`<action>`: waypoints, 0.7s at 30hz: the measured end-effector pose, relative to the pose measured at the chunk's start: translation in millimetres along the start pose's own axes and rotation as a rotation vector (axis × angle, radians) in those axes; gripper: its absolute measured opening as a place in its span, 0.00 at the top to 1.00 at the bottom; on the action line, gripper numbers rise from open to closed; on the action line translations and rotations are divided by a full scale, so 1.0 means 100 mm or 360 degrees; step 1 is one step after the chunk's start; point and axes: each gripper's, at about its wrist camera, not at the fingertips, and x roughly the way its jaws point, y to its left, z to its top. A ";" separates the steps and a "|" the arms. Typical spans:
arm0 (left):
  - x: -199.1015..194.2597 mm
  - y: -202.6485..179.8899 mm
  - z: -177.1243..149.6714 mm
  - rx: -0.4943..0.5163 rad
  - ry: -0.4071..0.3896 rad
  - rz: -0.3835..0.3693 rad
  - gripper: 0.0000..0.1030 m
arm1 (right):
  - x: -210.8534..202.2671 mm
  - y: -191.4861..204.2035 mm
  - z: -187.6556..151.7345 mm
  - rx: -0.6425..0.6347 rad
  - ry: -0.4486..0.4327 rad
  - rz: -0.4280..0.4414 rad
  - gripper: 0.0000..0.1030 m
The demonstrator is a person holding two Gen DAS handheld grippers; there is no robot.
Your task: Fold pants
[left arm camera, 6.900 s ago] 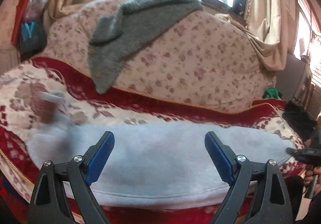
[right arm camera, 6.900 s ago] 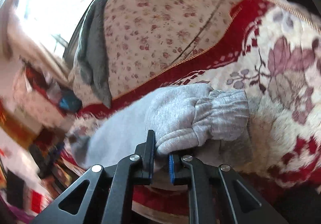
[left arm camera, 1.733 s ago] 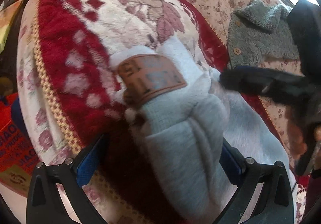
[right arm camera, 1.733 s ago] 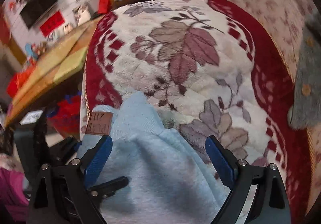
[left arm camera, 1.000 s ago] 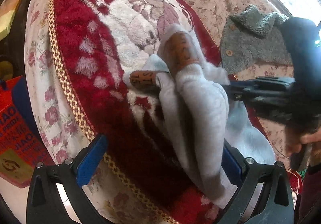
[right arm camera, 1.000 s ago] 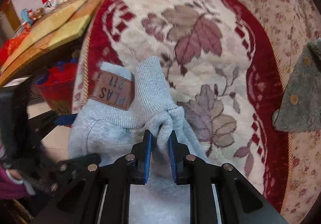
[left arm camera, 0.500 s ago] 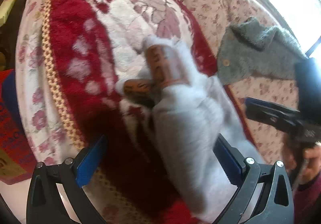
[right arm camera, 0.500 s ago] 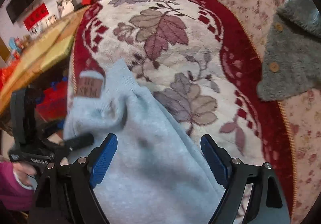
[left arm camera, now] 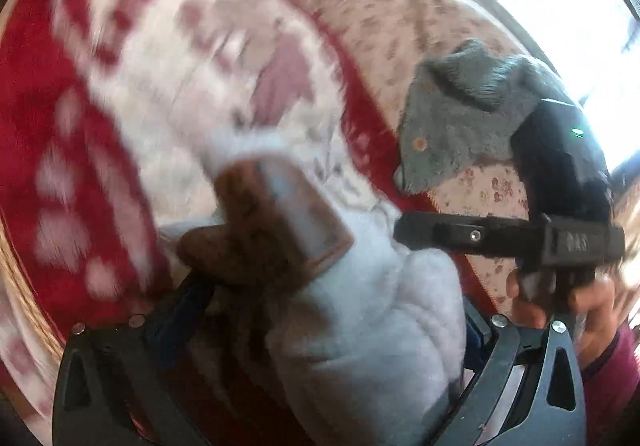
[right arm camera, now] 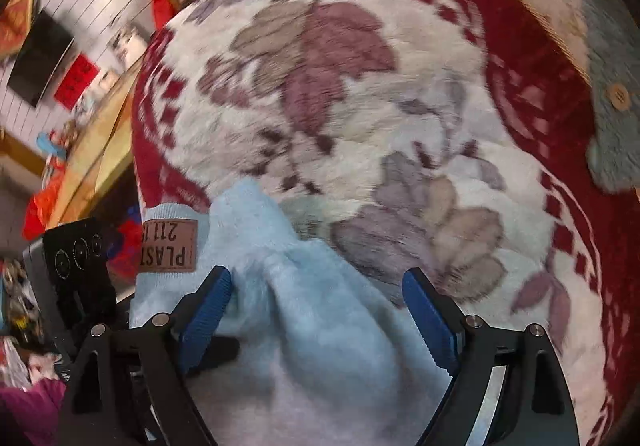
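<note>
The light grey-blue pants [left arm camera: 360, 326] lie bunched on the red and white floral sofa blanket [left arm camera: 120, 126]. Their waistband with a brown leather patch [left arm camera: 280, 218] fills the gap between my left gripper's [left arm camera: 328, 310] fingers, which stand wide around the thick bunch. The view is blurred. In the right wrist view the pants [right arm camera: 320, 326] lie between the open fingers of my right gripper [right arm camera: 316, 294]; the patch [right arm camera: 168, 246] sits just left of it. The right gripper also shows in the left wrist view [left arm camera: 408, 230], tip at the cloth.
A grey fleece garment [left arm camera: 460, 126] hangs over the floral sofa back [left arm camera: 400, 26]. The sofa's front edge [right arm camera: 136, 134] drops off at the left, with a wooden table [right arm camera: 92, 150] and red items beyond. A bright window is at the upper right.
My left gripper has moved in closer and its jaws have narrowed around the bunched waistband. My right gripper stays open over the pants, now nearer the patch.
</note>
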 end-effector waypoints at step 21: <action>-0.15 0.11 -0.30 -0.0034 0.0278 0.0096 0.00 | 0.28 0.28 0.11 -0.0295 0.0185 0.0033 0.08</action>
